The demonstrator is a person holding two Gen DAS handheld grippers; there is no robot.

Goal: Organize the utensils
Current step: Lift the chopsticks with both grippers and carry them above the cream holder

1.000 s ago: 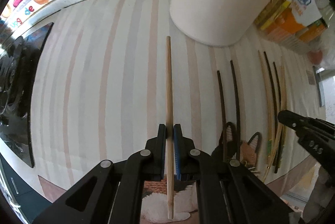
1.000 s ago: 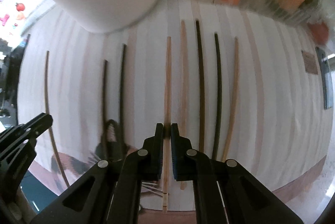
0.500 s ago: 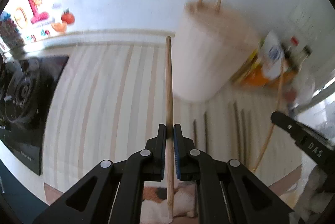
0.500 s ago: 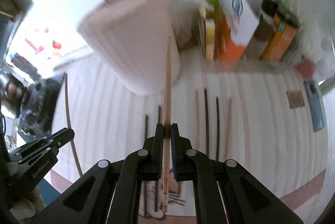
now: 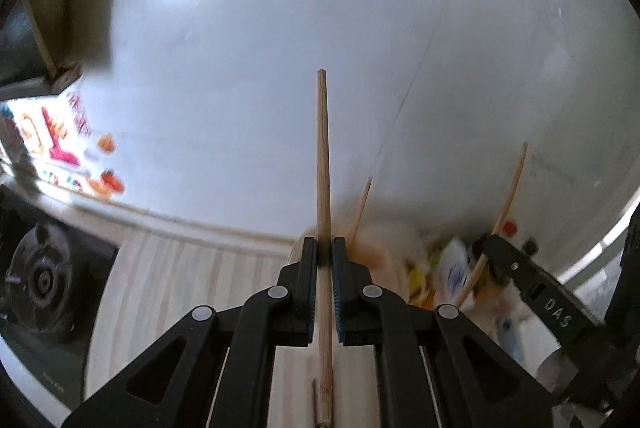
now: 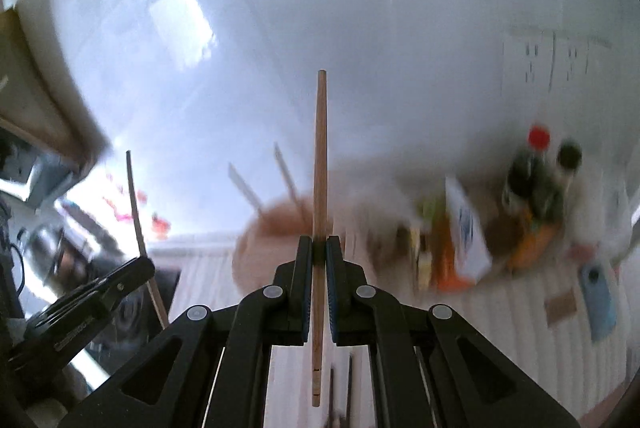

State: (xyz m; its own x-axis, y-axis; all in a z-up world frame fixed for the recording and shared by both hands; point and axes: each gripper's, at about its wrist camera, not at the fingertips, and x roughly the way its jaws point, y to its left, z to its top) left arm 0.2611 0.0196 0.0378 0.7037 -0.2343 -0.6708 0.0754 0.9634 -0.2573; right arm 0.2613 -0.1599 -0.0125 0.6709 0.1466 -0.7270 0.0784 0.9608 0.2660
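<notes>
Pale tan chopstick [image 5: 323, 164] between black fingers [image 5: 306, 268]; cream striped counter [image 5: 192, 268]; red-capped bottle [image 6: 538, 138] at right; white wall [image 6: 360, 8].

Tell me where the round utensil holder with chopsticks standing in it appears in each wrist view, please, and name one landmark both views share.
Left wrist view: the utensil holder is lower middle, just right of the left gripper, blurred and partly hidden.
Right wrist view: the holder is lower middle, left of and behind the right gripper, blurred.
Shared landmark: the white carton with a blue emblem, right of the holder in both.
</notes>
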